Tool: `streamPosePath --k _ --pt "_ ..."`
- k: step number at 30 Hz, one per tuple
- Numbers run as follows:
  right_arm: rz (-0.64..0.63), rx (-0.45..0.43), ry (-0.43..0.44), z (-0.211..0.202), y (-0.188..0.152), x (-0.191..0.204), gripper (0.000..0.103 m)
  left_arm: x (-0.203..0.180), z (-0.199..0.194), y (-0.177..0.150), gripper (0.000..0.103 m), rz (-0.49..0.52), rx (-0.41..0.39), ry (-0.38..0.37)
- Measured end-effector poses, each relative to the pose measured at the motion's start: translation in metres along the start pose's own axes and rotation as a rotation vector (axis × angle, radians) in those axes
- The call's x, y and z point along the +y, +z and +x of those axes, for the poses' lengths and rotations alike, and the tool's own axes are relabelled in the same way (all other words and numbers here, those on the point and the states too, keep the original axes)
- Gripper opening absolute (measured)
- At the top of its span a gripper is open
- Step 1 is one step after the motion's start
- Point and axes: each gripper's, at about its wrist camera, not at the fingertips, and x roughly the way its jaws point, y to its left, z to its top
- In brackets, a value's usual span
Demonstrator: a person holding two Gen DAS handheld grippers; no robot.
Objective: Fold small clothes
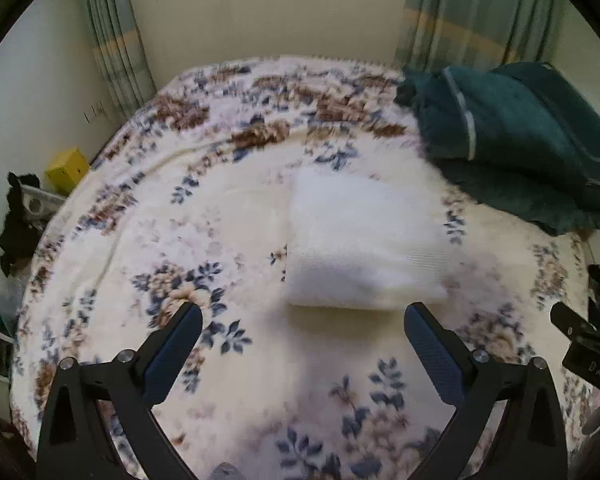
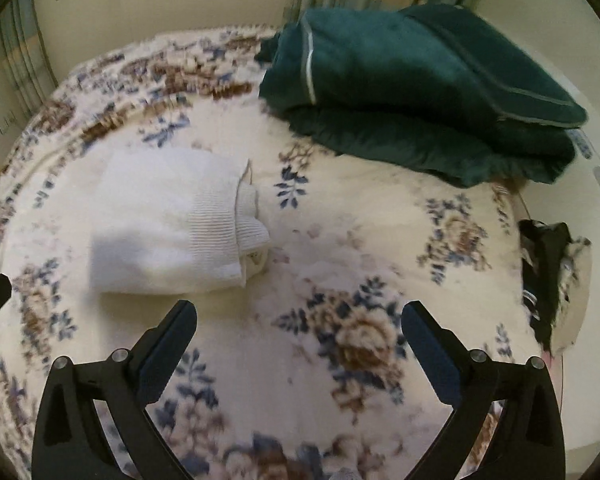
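Note:
A white knit garment [image 1: 364,240] lies folded into a compact rectangle on the floral bedspread [image 1: 204,208]. In the right wrist view the garment [image 2: 172,224] shows its ribbed hem and stacked layers on its right side. My left gripper [image 1: 303,316] is open and empty, hovering just in front of the garment's near edge. My right gripper [image 2: 299,312] is open and empty, in front of the garment and to its right. The right gripper's body also shows at the right edge of the left wrist view [image 1: 588,352].
A folded dark green blanket [image 1: 520,140] lies at the far right of the bed, also in the right wrist view [image 2: 420,88]. A yellow box [image 1: 67,168] stands left of the bed. Dark clothing [image 2: 548,272] hangs off the right bed edge. Curtains and a window wall stand behind.

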Motion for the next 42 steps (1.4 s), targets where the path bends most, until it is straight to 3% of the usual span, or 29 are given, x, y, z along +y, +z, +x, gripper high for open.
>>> streamPosePath --k 13,22,31,42 --pt "-0.02 -0.241 -0.011 -0.287 -0.06 -0.051 0.103 -0.006 -0.234 -0.035 0.103 -0.003 -0.157 -0.006" --pt "0.025 -0.357 0.052 -0.443 -0.112 -0.084 0.103 -0.004 -0.339 -0.061 0.103 -0.014 -0.247 -0.011" --pt "0.008 -0.421 0.093 -0.524 -0.149 -0.1 0.103 -0.006 -0.388 -0.074 0.103 0.001 -0.314 -0.015" --pt "-0.006 -0.46 0.108 -0.546 -0.149 -0.113 0.103 -0.008 -0.401 -0.082 0.103 -0.01 -0.338 -0.03"
